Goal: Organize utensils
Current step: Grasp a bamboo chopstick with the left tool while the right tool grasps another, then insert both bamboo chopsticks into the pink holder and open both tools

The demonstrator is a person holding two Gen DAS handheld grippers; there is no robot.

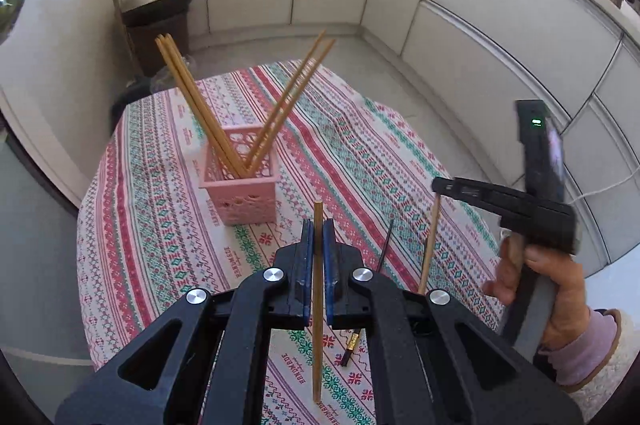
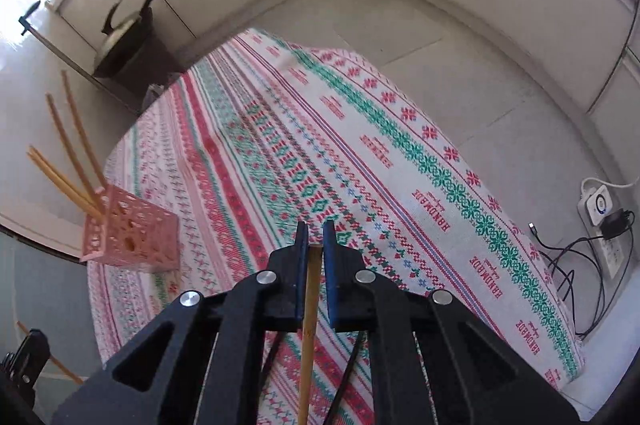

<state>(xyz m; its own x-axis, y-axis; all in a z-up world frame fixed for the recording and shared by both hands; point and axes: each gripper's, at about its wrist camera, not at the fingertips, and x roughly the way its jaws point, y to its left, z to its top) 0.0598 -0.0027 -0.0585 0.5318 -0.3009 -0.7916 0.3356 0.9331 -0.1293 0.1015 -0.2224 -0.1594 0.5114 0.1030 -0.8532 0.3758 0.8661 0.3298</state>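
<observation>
A: Counting five tan bamboo chopsticks (image 1: pixel 208 113) standing in the pink lattice plastic holder (image 1: pixel 242 185), far left on the striped tablecloth (image 1: pixel 360 153).

B: Left gripper (image 1: pixel 319 239) and right gripper (image 2: pixel 314 245) each pinch one more wooden chopstick (image 1: pixel 318 305); a dark chopstick (image 1: pixel 351 345) still lies on the cloth.

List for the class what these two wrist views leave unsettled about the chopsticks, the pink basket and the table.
- Left wrist view: the lower ends of the chopsticks in the pink basket are hidden by its walls.
- Left wrist view: the dark chopstick on the tablecloth is mostly covered by the left gripper.
- Right wrist view: the held chopstick in the right gripper is cut off by the bottom edge.
</observation>
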